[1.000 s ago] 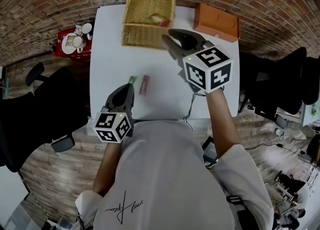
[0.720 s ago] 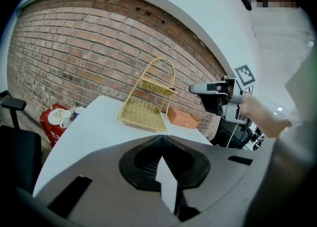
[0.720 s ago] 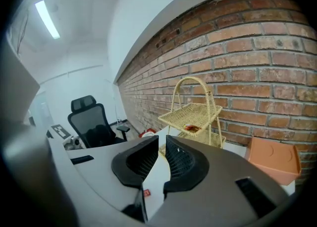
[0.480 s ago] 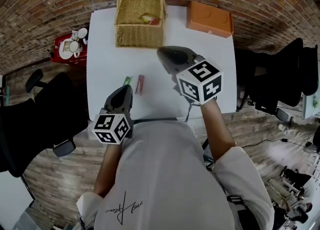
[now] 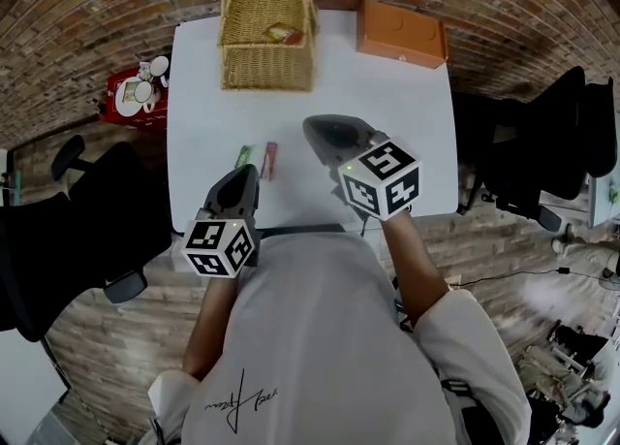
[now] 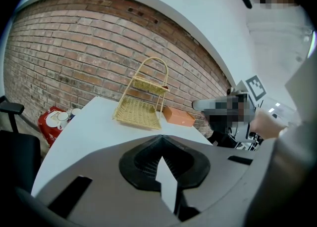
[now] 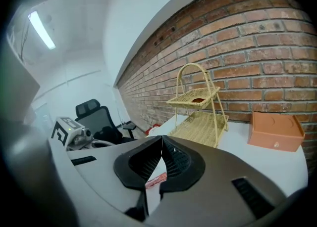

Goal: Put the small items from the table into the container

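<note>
Your left gripper [image 5: 248, 174] and right gripper [image 5: 310, 127] are both closed, empty; red packet [image 5: 269, 160] lies lengthwise toward basket [image 5: 266, 65].

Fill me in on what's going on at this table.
A person holds a hand-held gripper in each hand over the white table, clearing small things into the wicker basket. The left hand-held gripper and the right hand-held gripper are both shut and empty. A small item lies in the basket's upper tier. A green item and a red item lie on the table between the grippers.
</note>
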Action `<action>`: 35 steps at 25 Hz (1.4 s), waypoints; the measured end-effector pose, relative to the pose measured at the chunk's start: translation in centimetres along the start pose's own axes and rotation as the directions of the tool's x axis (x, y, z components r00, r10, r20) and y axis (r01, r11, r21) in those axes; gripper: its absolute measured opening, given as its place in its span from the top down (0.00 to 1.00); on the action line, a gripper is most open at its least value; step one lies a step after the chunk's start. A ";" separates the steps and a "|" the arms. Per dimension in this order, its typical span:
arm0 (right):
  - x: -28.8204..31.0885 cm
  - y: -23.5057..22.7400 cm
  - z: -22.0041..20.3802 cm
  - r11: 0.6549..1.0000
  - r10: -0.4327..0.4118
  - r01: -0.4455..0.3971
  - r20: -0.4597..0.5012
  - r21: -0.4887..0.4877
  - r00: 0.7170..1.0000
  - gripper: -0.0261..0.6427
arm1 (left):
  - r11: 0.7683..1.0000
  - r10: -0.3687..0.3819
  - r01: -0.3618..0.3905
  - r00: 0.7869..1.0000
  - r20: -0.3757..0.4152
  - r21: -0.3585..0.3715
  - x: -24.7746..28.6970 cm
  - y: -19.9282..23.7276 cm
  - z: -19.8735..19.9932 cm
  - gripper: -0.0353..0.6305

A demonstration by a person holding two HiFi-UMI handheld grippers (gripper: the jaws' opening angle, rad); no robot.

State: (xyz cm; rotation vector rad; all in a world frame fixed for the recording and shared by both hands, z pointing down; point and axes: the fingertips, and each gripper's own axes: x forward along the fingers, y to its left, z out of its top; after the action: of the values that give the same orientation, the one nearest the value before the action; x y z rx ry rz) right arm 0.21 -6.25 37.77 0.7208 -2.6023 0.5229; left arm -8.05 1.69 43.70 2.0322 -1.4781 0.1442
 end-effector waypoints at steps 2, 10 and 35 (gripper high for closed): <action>-0.2 0.5 -1.0 1.000 0.008 -0.008 -0.012 0.008 1.000 0.93 | 1.000 -0.003 0.003 1.000 -0.002 0.004 -0.1 -0.2 -0.2 0.93; -0.5 2.6 -4.8 0.999 0.015 -0.013 -0.048 0.051 0.999 0.93 | 0.999 -0.001 0.002 1.000 -0.018 0.035 -0.5 -0.9 -1.2 0.93; -0.4 4.4 -8.0 0.992 0.052 -0.040 -0.096 0.119 0.994 0.93 | 0.999 0.019 -0.013 0.992 -0.122 0.047 2.2 0.0 -4.1 0.93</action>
State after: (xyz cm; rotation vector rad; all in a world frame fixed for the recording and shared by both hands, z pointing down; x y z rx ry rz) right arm 0.20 1.02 43.37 0.6552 -2.5183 0.7118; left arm -6.17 2.05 47.94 2.0105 -1.4274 0.3073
